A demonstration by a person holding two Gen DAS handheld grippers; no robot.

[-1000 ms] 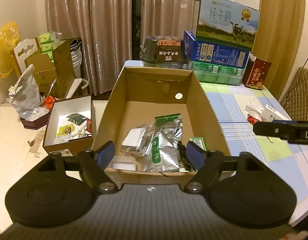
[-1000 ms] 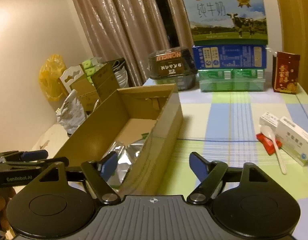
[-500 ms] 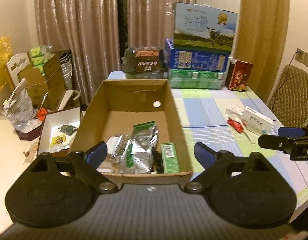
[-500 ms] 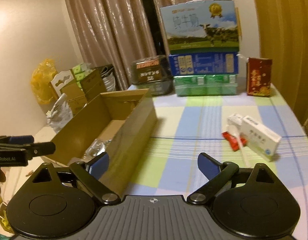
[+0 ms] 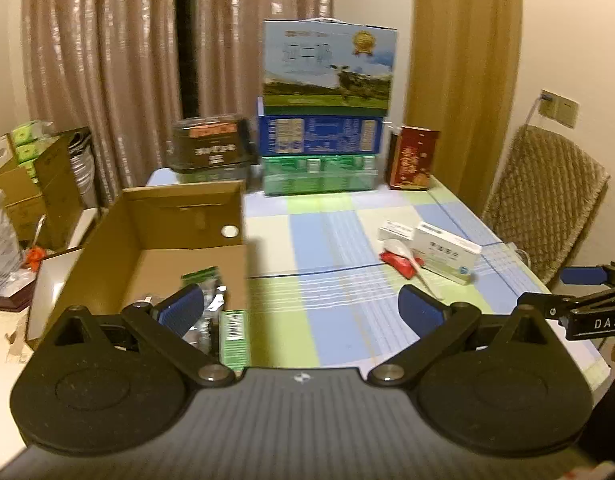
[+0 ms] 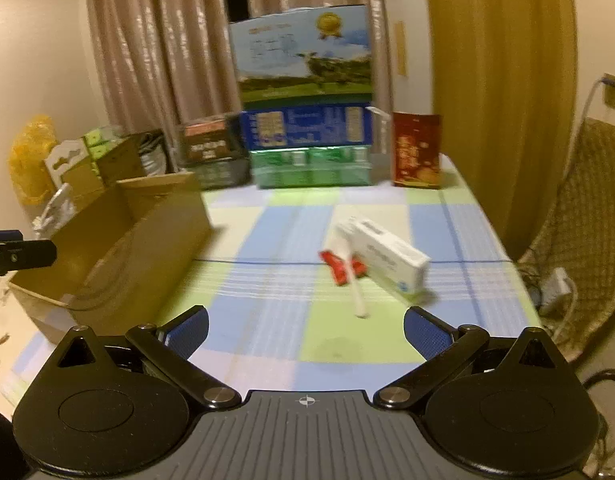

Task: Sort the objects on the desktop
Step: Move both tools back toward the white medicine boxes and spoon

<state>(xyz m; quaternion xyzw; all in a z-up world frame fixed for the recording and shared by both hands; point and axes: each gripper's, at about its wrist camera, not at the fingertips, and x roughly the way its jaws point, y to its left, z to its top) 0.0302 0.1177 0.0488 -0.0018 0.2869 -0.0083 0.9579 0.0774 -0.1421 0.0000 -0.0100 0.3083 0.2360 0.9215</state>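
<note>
Both grippers empty, tongs spread wide: left gripper (image 5: 301, 306) hangs over the near edge of the table (image 5: 339, 320) beside the cardboard box (image 5: 155, 248) at left; right gripper (image 6: 305, 330) faces the loose items mid-table, right of the box. Remaining items, touching in one cluster: large white carton (image 6: 391, 258), smaller white carton (image 5: 395, 233) behind it, red sachet (image 6: 339, 268), white plastic spoon (image 6: 357, 288) lying across the sachet. Judgement: cartons light, stiff, crushable; pinch across the narrow faces. Spoon slick and thin; take the handle's near end. Sachet soft, flat, hard to lift off the cloth.
</note>
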